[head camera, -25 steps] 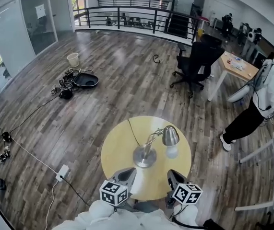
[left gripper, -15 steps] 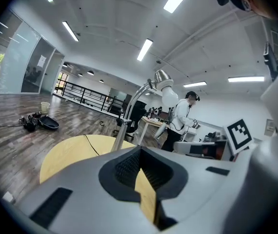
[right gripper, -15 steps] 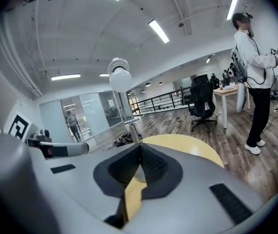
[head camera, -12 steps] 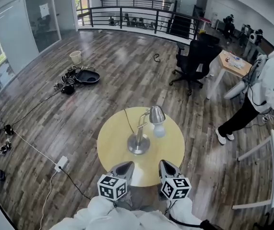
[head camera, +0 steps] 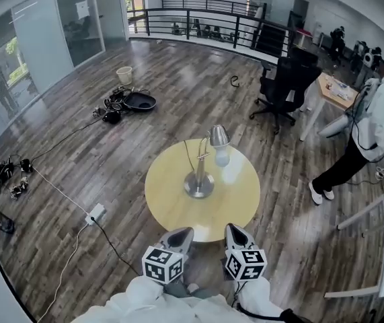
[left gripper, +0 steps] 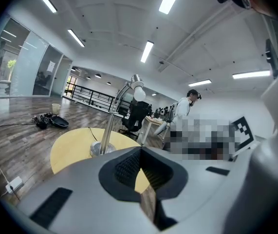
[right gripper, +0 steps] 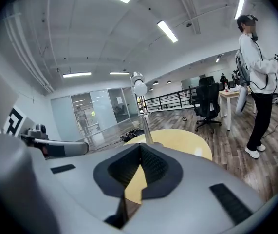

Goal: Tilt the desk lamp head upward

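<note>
I'm holding the left gripper [head camera: 181, 233] and the right gripper [head camera: 233, 229] side by side at the near edge of the round table [head camera: 169, 210], each with its jaws pressed together on nothing. The lamp [head camera: 200, 173] is standing near the table's middle, well apart from both. Its head [head camera: 218, 137] seems to be pointing downward.

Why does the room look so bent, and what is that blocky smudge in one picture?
Head view: a wide-angle lens bows the railing and floorboards; glare whitens the round table beside the desk lamp. Left gripper view: the blocky patch was added afterwards to hide a face. Right gripper view: ceiling lights blow out white, corners go black.
</note>
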Motion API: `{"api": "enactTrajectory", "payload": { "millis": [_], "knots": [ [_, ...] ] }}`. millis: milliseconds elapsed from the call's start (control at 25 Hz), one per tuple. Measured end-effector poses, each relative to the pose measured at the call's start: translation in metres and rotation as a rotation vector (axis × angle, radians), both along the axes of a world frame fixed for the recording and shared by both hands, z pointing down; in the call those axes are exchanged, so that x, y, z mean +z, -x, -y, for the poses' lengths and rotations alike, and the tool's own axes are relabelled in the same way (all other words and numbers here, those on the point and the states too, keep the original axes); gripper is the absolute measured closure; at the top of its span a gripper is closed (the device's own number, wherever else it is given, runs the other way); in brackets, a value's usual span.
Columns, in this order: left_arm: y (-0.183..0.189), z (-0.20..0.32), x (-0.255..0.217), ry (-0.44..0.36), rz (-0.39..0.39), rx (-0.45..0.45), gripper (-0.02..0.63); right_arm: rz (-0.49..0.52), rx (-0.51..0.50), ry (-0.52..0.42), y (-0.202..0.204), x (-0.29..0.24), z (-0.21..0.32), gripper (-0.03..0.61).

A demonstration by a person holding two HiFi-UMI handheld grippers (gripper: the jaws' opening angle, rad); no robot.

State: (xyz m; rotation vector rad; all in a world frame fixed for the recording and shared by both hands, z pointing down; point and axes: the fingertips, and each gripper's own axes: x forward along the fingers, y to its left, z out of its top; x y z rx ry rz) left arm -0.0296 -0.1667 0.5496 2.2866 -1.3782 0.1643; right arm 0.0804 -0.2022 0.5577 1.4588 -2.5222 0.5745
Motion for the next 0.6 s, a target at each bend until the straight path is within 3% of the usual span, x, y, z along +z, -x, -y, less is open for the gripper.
{"api": "enactTrajectory", "payload": {
  "millis": [280, 440, 600],
  "knots": [
    [0.015, -0.025, -0.004, 0.004, 0.024, -0.012, 0.612, 0.034, -0.003, -0.011, 0.026, -0.005, -0.021, 0.566],
    [0.026, -0.026, -0.005, -0.002, 0.007, -0.029, 0.612, -0.058, -0.027, -0.075, 0.038, -0.013, -0.026, 0.566],
    [0.032, -0.024, -0.003, -0.009, 0.011, -0.032, 0.612, -0.064, -0.041, -0.093, 0.045, -0.017, -0.026, 0.566]
  ]
}}
